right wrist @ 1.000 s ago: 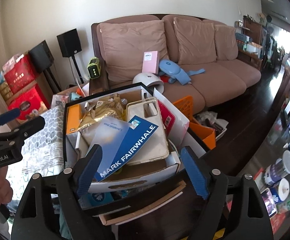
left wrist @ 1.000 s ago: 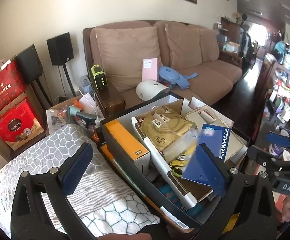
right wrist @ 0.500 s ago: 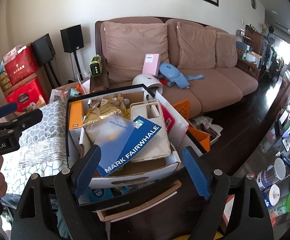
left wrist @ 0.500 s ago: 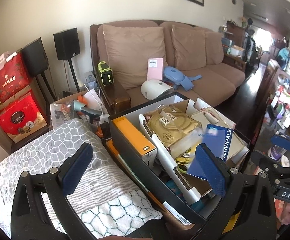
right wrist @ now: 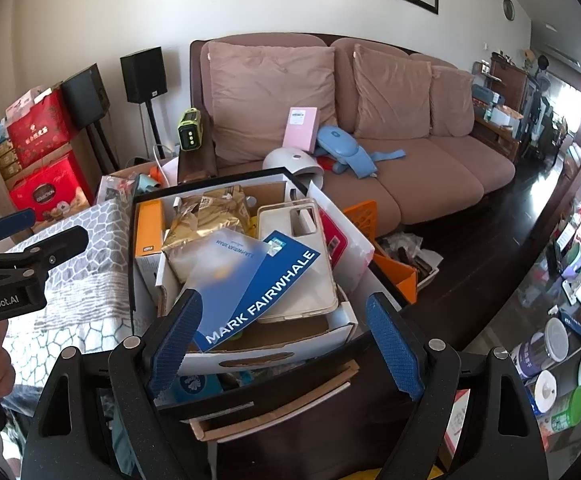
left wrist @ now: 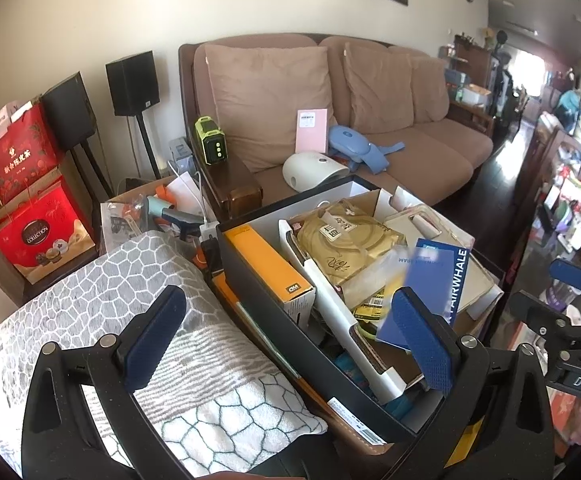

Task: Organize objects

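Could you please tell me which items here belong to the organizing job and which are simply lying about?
Job in hand:
- black box
- blue MARK FAIRWHALE packet
- clear phone case
- gold bag
- orange box

Lying about:
- sofa
- pink box
- white dome device
- red gift boxes
- speakers

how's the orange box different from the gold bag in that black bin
The orange box is a rigid, plain, straight-edged carton standing on edge against the left wall of the black bin. The gold bag is soft, shiny and crinkled, with a white label, lying slumped in the middle. The box is uncovered on top; the bag's near end is under a blue packet. Both sit untouched inside the same bin.
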